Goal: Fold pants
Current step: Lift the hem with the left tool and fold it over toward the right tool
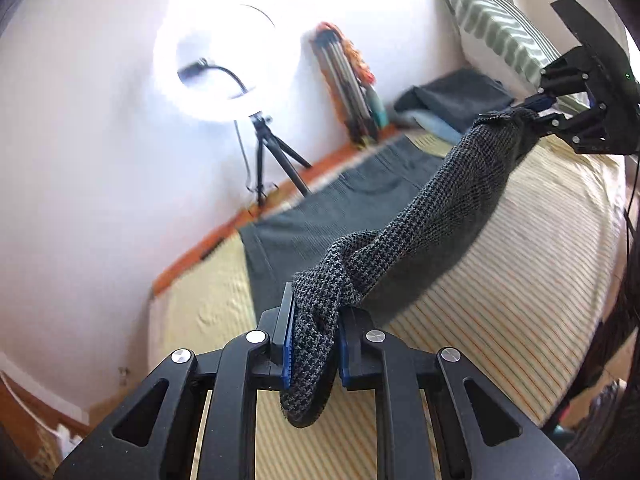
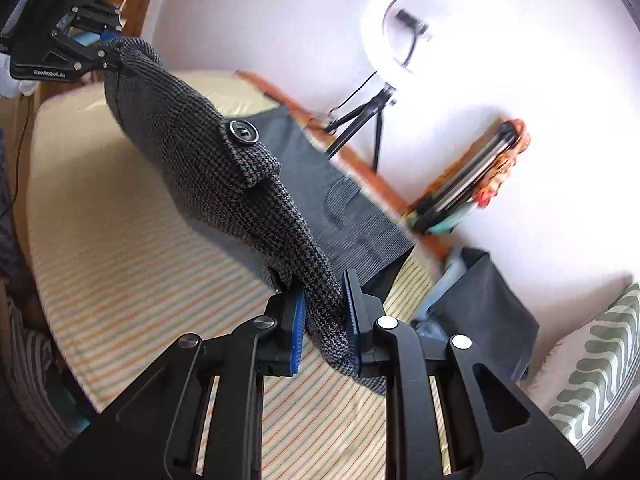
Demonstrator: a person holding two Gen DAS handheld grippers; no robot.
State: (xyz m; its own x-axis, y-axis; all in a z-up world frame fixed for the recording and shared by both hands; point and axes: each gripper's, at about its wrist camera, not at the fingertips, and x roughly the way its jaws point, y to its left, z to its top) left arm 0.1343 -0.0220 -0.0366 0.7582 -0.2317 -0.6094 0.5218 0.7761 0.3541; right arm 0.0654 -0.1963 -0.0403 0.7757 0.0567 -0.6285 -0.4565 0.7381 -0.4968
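Observation:
Dark grey houndstooth pants (image 1: 452,196) hang stretched between my two grippers above the striped bed (image 1: 500,280). My left gripper (image 1: 314,344) is shut on one end of the pants' edge. My right gripper (image 2: 326,328) is shut on the other end; it also shows in the left wrist view (image 1: 540,110). In the right wrist view the pants (image 2: 224,168) show a black button (image 2: 243,131) on a tab, and the left gripper (image 2: 108,46) is at the upper left.
Other dark pants (image 1: 340,204) lie flat on the bed near the wall. Folded dark and blue clothes (image 1: 456,104) are stacked by a green-patterned pillow (image 1: 500,36). A ring light on a tripod (image 1: 228,64) stands by the wall.

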